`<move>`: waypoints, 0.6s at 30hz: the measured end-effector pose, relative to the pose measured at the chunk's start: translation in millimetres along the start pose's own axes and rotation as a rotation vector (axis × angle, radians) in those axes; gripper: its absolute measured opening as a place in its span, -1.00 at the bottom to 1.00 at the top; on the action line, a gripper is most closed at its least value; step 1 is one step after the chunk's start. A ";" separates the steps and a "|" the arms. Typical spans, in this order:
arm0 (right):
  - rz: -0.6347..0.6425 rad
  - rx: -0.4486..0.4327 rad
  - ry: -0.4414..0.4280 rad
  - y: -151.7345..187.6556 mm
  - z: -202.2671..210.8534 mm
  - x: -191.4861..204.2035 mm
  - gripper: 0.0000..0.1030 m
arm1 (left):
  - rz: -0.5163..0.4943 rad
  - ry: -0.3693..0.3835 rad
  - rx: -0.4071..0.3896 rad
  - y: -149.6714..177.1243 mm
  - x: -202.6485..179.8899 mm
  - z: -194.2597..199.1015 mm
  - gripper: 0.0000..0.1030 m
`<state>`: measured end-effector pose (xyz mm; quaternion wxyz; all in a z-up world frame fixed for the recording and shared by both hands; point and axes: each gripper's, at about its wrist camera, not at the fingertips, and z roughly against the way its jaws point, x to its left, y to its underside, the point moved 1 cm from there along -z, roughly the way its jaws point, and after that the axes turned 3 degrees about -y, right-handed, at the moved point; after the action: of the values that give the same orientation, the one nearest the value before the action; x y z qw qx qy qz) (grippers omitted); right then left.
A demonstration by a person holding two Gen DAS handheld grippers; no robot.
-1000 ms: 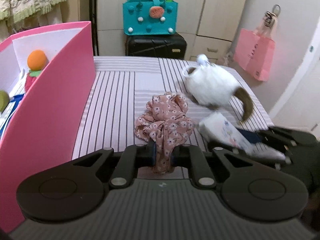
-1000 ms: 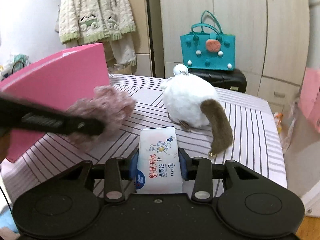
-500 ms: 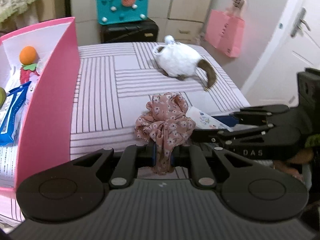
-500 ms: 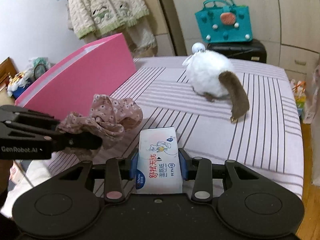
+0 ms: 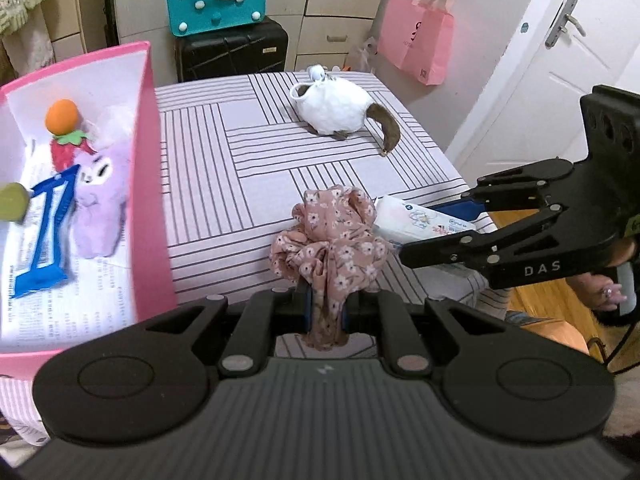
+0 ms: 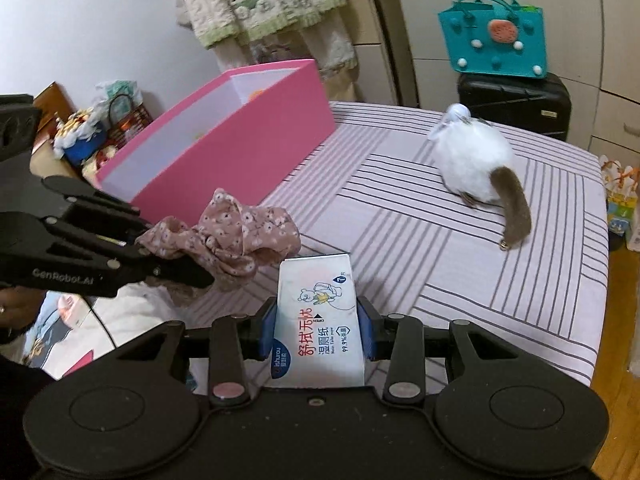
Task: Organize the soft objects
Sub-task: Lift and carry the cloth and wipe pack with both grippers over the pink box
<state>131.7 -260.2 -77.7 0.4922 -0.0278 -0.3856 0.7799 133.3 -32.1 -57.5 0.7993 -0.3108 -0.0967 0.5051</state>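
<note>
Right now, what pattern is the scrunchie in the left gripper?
Dusty pink with small white flowers. The scrunchie shows best in the left wrist view, clamped in the left gripper.

Open striped bed between the pink box and the white plush, wide enough to pass through. Box wall upright along the left, blocking sideways entry; open from above, though floor partly filled by purple plush and blue packet. Right tool just beside left tool, crowding the near edge.
</note>
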 end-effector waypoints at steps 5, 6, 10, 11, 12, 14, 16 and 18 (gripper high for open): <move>0.030 0.013 -0.020 -11.1 14.7 16.4 -0.12 | -0.020 -0.003 0.000 4.0 5.7 26.3 -0.77; 0.039 0.013 -0.020 -13.8 16.5 20.2 -0.12 | -0.020 -0.005 0.000 4.1 6.5 29.6 -0.77; 0.067 0.021 -0.028 -22.9 21.9 36.7 -0.12 | 0.010 0.032 0.024 9.3 16.5 45.2 -0.77; 0.071 0.024 -0.035 -25.3 22.4 40.9 -0.12 | 0.012 0.035 0.027 10.9 18.7 48.9 -0.77; 0.074 0.026 -0.040 -27.1 23.0 43.9 -0.12 | 0.010 0.030 0.025 12.6 20.9 53.1 -0.77; 0.078 0.030 -0.053 -31.7 23.6 50.2 -0.12 | 0.003 0.021 0.016 15.5 25.2 62.2 -0.77; 0.080 0.034 -0.062 -36.7 23.4 58.3 -0.12 | 0.008 0.026 0.001 17.2 31.3 73.3 -0.77; 0.088 0.035 -0.070 -41.8 22.3 65.1 -0.12 | 0.017 0.030 -0.024 17.9 36.7 84.6 -0.77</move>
<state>120.0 -212.5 -13.9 0.4444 -0.0089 -0.3873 0.8078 97.6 38.8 -7.3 0.7927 -0.3287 -0.0879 0.5058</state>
